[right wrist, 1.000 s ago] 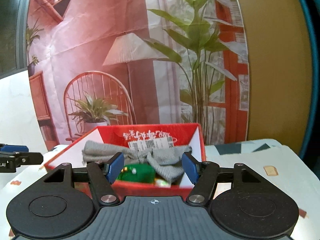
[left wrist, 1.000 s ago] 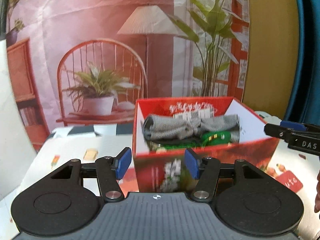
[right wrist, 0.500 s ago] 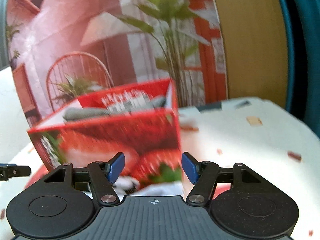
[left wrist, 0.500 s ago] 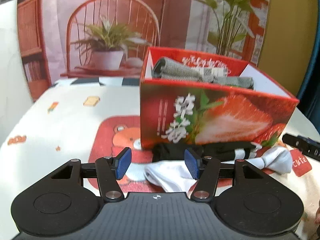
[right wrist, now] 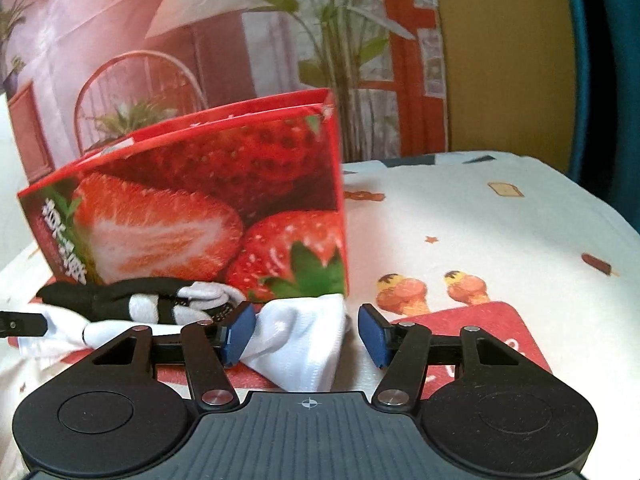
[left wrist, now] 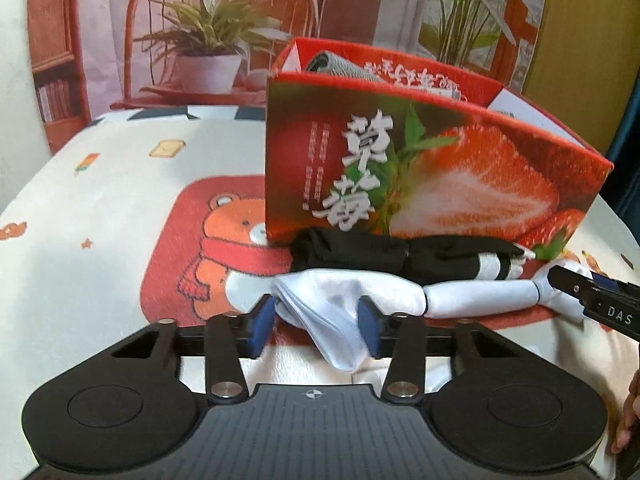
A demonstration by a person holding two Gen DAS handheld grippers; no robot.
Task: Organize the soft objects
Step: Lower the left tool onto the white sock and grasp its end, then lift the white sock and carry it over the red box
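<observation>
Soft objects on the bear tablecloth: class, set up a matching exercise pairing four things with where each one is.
Things:
1. white sock
2. black sock
3. grey cloth
4. strawberry box

Places:
A. inside the box
B. between both grippers' fingers
C. standing behind the socks
D. against the box's front, behind the white one

Pairs: 1-B, 2-D, 3-A, 4-C

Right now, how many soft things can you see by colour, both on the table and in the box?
White: 1, the white sock on the table
Black: 1, the black sock by the box
Grey: 1, the grey cloth in the box
Total: 3 in view; the rest of the box's inside is hidden.
</observation>
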